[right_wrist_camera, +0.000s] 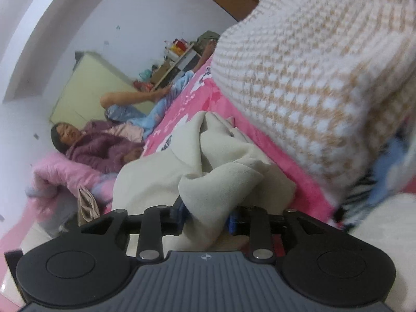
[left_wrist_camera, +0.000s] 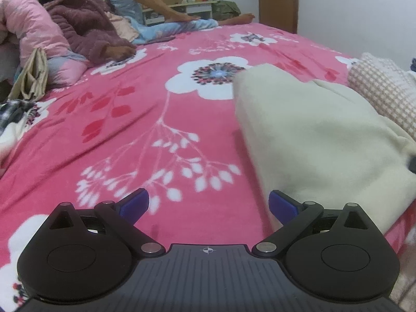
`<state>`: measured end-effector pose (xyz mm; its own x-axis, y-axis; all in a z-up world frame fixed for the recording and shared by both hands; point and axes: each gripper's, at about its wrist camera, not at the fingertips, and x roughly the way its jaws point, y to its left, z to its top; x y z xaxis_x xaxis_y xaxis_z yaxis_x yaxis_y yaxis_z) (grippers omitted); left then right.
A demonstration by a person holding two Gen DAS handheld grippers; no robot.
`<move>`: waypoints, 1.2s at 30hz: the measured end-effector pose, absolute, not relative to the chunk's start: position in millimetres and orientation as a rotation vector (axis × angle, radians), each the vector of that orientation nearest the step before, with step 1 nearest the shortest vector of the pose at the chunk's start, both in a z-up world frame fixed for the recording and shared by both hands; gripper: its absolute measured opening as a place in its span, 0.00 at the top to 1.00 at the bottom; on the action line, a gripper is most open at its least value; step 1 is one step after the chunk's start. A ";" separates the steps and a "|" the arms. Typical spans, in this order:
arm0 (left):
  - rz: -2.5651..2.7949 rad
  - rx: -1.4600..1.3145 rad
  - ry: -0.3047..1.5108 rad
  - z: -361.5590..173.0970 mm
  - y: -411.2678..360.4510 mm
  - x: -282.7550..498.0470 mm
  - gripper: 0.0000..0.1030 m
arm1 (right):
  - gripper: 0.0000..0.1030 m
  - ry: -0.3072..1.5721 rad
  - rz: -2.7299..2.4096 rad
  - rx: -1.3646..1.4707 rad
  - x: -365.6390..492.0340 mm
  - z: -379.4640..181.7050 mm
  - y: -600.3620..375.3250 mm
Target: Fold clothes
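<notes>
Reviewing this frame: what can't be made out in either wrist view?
- Right tongs, right wrist view: whether the pads press the cream garment, whose fold covers them.
- Cream garment, left wrist view: near edge blurred, right side cut off by the frame.
- Knitted checked sweater, right wrist view: full shape cropped.

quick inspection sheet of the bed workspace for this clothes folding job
surface: pink floral bedspread, mostly bare at the centre
job's things: cream garment lying rumpled near the bed's edge; checked knit garment beside it
clutter: beige bag and pink quilt at the far side
grippers: left gripper open over the bedspread, nothing between its fingers; right gripper has a fold of the cream garment between its fingers, whether the pads press it cannot be told
cables: nothing seen
surroundings: a person reclining on the bed, a shelf with bottles, a wooden door
</notes>
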<state>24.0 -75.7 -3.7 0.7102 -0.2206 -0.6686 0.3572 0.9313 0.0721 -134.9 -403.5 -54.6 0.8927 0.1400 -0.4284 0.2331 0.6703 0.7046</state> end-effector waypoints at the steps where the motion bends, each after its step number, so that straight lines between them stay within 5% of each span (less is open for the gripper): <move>1: -0.319 0.188 0.703 -1.2 -70.0 21.9 0.03 | 0.58 0.491 -0.068 0.812 -142.2 -50.6 -402.3; 8: -0.572 0.085 0.663 9.9 -38.6 -15.2 0.03 | 0.64 0.476 -0.069 0.529 -177.6 -12.4 -373.0; 17: -0.555 0.302 0.608 -23.6 -98.0 -33.7 0.00 | 0.79 0.408 -0.023 0.441 -127.7 5.1 -346.9; 21: -0.498 0.187 0.680 -27.6 -83.4 -22.3 0.00 | 1.00 0.546 -0.106 0.454 -103.8 -23.0 -353.9; 28: -0.509 0.111 0.739 -26.3 -65.2 -24.5 0.00 | 1.00 0.561 -0.104 0.470 -107.5 -34.7 -361.2; 36: -0.581 -0.027 0.703 -3.2 -31.1 -36.8 0.01 | 1.00 0.423 -0.045 0.355 -103.4 26.4 -346.6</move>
<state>-36.8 -31.1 -3.2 0.6119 -0.5125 -0.6024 0.4950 0.8422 -0.2137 -103.4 -346.6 26.4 0.9118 0.0308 -0.4095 0.1157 0.9375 0.3282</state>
